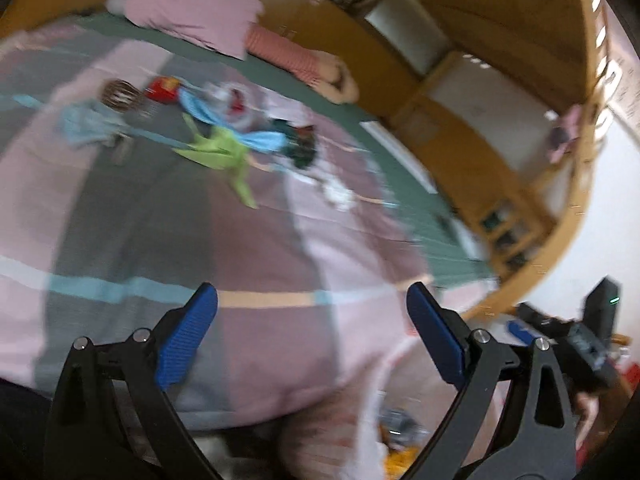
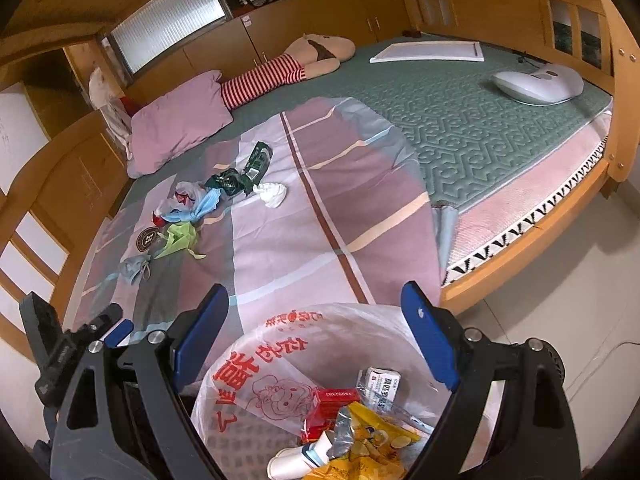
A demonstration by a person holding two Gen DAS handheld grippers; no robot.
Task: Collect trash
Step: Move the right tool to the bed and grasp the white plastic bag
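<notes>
Trash lies scattered on the striped bedsheet (image 2: 320,216): a green wrapper (image 2: 258,160), a dark crumpled wrapper (image 2: 224,184), a white tissue (image 2: 274,194), a blue mask (image 2: 204,206), a lime-green scrap (image 2: 180,240) and a grey-blue scrap (image 2: 134,268). The blurred left wrist view shows the same lime-green scrap (image 1: 224,152) and tissue (image 1: 338,194) far ahead. My left gripper (image 1: 312,292) is open and empty above the sheet. My right gripper (image 2: 315,291) hangs open and empty over the bag-lined trash bin (image 2: 280,320), which holds boxes, wrappers and a paper cup.
A pink pillow (image 2: 180,120) and a striped plush doll (image 2: 280,72) lie at the head of the bed. A white panel (image 2: 428,52) and a white domed device (image 2: 538,82) rest on the green mat. A wooden bed frame (image 2: 540,224) borders the tiled floor (image 2: 560,300).
</notes>
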